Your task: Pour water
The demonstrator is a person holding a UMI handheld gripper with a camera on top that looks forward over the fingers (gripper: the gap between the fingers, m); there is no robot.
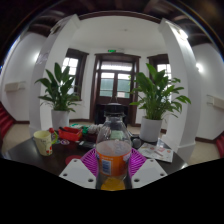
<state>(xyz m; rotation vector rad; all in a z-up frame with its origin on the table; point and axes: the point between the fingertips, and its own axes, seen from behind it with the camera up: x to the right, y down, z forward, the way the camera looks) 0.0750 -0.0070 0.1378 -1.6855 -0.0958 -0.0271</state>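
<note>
A clear plastic bottle point(113, 150) with an orange label and orange liquid at its bottom stands upright between my fingers. My gripper point(113, 163) is shut on the bottle, with the magenta pads point(91, 161) pressing its sides at label height. The bottle's cap end rises above the fingers. A pale yellow-green cup point(43, 142) stands on the dark table point(30, 160) to the left, beyond the fingers and apart from the bottle.
Red and other small items point(72, 133) lie on the table behind the bottle, and papers point(155, 151) lie to the right. Two potted plants point(60, 95) point(155, 100) flank a door at the back of the room.
</note>
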